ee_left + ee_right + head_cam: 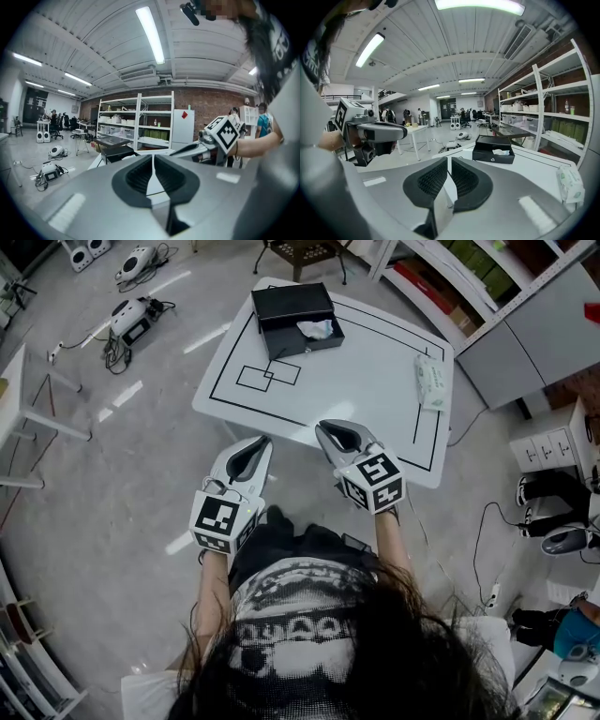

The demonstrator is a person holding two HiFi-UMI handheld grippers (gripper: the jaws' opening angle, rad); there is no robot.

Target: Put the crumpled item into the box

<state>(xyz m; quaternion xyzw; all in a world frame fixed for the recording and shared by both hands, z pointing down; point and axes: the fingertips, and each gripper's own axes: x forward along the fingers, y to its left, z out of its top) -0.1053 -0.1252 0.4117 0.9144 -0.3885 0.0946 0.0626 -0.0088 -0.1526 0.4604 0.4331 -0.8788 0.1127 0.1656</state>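
Note:
A black open box (292, 319) stands at the far end of the white table (375, 381). A crumpled white item (316, 330) lies inside it, at its right side. In the right gripper view the box (493, 152) shows ahead with the crumpled item (500, 152) in it. My left gripper (255, 444) is held just before the table's near edge, shut and empty. My right gripper (330, 430) hovers over the near edge, also shut with nothing between its jaws. The left gripper view shows its jaws (153, 157) closed and the box (115, 152) beyond.
A pack of wipes (431, 381) lies at the table's right edge, also seen in the right gripper view (570, 183). Devices and cables (131, 320) lie on the floor at left. Shelving (469, 277) runs along the right. Another white table (19, 399) stands at far left.

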